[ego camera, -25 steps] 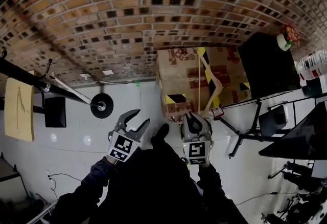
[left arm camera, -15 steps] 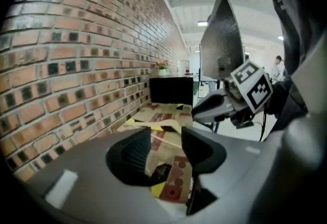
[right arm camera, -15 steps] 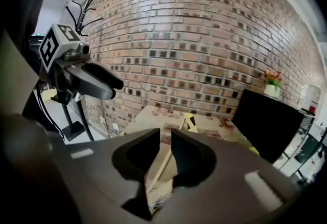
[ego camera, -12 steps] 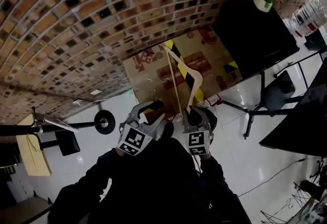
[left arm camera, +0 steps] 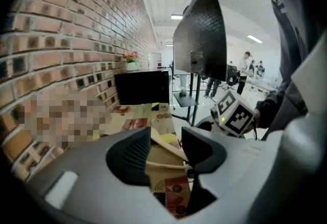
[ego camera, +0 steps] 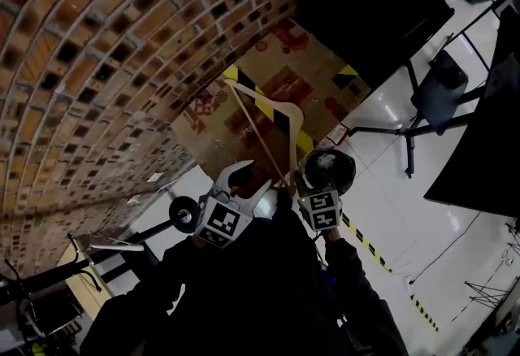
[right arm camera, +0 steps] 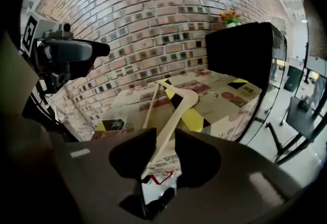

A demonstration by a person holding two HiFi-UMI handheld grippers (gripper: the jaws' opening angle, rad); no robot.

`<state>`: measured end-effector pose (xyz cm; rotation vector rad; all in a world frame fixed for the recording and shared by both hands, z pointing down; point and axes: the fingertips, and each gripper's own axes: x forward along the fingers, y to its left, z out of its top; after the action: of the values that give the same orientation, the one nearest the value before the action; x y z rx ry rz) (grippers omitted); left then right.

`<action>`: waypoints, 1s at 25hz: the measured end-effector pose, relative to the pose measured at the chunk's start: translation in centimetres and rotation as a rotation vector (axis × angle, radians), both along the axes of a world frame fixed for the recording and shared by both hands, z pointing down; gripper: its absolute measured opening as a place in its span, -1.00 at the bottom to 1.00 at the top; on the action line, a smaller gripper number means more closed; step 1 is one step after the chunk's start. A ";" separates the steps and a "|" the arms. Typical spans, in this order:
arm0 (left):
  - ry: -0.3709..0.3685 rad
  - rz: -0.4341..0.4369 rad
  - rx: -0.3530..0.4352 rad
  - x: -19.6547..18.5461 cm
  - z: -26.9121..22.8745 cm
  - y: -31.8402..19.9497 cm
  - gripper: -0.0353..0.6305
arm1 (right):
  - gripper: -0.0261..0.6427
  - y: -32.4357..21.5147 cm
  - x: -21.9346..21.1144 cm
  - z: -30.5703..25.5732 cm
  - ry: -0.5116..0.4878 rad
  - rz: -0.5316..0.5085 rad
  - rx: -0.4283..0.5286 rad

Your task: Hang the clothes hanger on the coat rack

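Both claws stood spread: the left gripper (left arm camera: 166,154) wide, the right gripper (right arm camera: 164,154) opening, each with the wooden hanger (right arm camera: 176,115) between unpressed pads. It lay on the far cardboard box (ego camera: 325,78). Probably light, stiff and smooth, it wanted a firm mid-arm pinch.

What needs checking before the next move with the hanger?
1. Right gripper clamped on the hanger: not ok. Its jaws are opening, and the hanger arm runs between them unpressed.
2. Left gripper clamped on the hanger: not ok. Its jaws are wide apart, with wood in the gap but not pinched.
3. Hanger supported: cannot tell. It lies over the cardboard box, but whether it is in contact is unclear.
4. Hook orientation: cannot tell.
5. Coat rack located: cannot tell. None shows clearly in any view.
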<state>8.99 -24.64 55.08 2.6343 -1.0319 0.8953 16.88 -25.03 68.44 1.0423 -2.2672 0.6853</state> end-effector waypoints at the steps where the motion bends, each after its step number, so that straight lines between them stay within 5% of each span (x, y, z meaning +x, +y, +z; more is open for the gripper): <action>1: 0.007 0.022 -0.008 0.2 0.1 -0.1 -0.30 | -0.55 0.1 -0.3 0.5 -0.020 0.015 -0.030; 5: 0.011 0.104 -0.020 -0.3 0.7 -0.8 -0.30 | -0.48 0.4 -1.5 1.9 -0.084 0.069 -0.124; 14: 0.006 0.128 -0.033 -2.3 0.6 -2.9 -0.30 | -0.46 0.9 -2.7 5.9 -0.303 0.230 -0.372; 20: 0.016 0.125 -0.044 -2.4 0.7 -2.7 -0.30 | -0.57 1.0 -2.6 5.3 -0.366 0.261 -0.426; 25: -0.010 0.139 -0.020 -2.0 0.8 -2.2 -0.30 | -0.59 0.4 -1.7 2.7 -0.527 0.309 -0.430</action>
<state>6.95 -26.87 55.92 2.7155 -0.8453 0.9417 15.17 -24.58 71.19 1.0913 -2.2218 1.6604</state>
